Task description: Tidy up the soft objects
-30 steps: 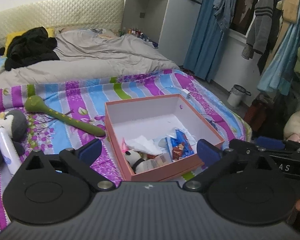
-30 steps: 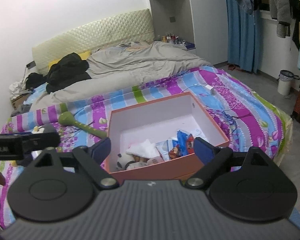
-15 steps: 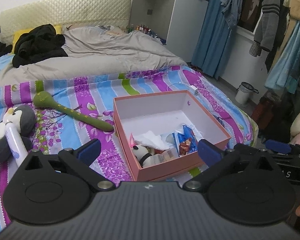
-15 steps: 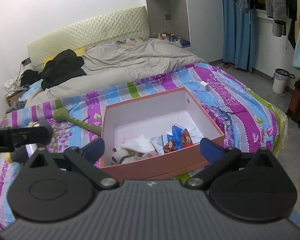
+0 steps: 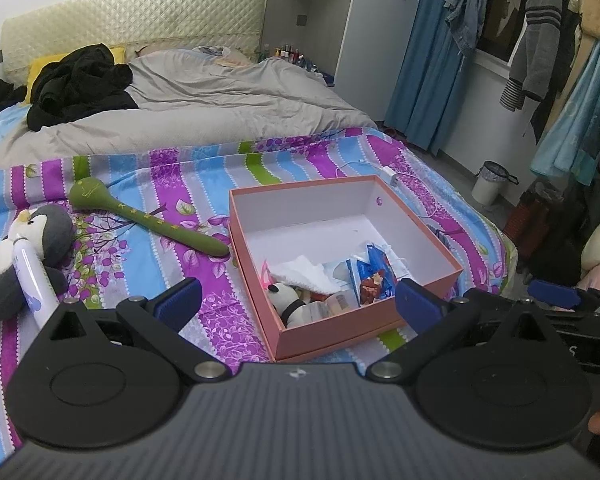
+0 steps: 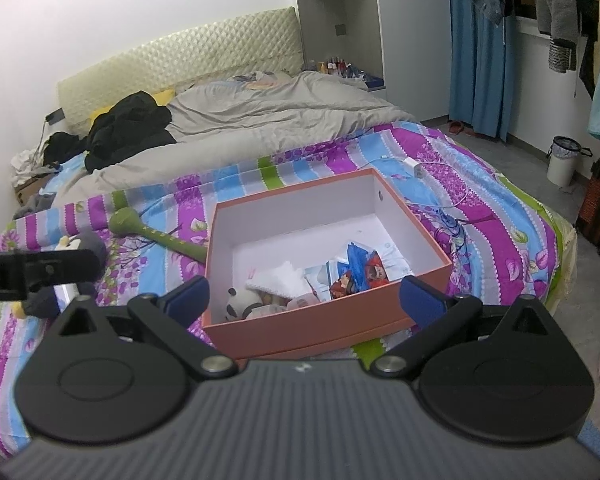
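A pink box [image 5: 300,189] [image 6: 292,193] lies open on the striped bedspread, holding a small panda plush [image 5: 285,299] [image 6: 239,303], white tissue and blue snack packets. Left of the box lies a long green plush [image 5: 152,225] [image 6: 158,236]. Further left a penguin plush [image 5: 40,236] [image 6: 82,243] rests with a white tube [image 5: 32,276] across it. My left gripper [image 5: 296,300] hovers open and empty before the box's near left corner. My right gripper [image 6: 304,297] is open wide and empty in front of the box's near wall. In the right wrist view the left gripper's finger [image 6: 40,270] partly hides the penguin.
A grey duvet [image 5: 220,100] and black clothes [image 5: 80,80] cover the far half of the bed. A white charger with its cable [image 6: 414,166] lies beyond the box. The bed's edge drops off at right, toward a white bin [image 5: 492,184] and hanging clothes [image 5: 540,40].
My right gripper's jaws have spread a little wider. The box and the plush toys lie where they were, and both hands have stayed about in place.
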Tool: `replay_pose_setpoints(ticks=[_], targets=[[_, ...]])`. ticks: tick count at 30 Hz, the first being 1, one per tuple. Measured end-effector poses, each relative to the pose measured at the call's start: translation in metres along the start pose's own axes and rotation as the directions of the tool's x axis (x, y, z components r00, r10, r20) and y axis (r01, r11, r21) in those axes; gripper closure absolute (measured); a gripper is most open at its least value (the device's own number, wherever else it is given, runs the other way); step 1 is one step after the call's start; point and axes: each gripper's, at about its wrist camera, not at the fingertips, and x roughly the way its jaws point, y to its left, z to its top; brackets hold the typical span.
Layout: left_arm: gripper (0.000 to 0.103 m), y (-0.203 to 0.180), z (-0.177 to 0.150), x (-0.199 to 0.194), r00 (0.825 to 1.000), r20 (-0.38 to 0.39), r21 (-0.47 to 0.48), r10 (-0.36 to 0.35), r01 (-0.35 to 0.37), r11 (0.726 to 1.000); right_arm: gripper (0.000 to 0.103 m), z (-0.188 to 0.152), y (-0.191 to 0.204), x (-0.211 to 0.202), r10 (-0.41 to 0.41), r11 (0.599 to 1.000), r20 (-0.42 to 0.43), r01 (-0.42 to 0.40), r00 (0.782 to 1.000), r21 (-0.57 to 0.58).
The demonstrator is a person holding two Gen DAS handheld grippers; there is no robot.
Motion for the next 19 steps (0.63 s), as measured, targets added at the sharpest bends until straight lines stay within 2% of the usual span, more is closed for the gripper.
replay_pose_setpoints(ticks=[19], targets=[[0.000, -0.0027, -0.0034, -0.0033, 1.000, 0.000, 0.020, 0.002, -0.002, 1.000, 0.000, -0.0024, -0.0006, -0.0029, -0.009, 1.000, -0.005, 0.009, 1.000, -0.006]])
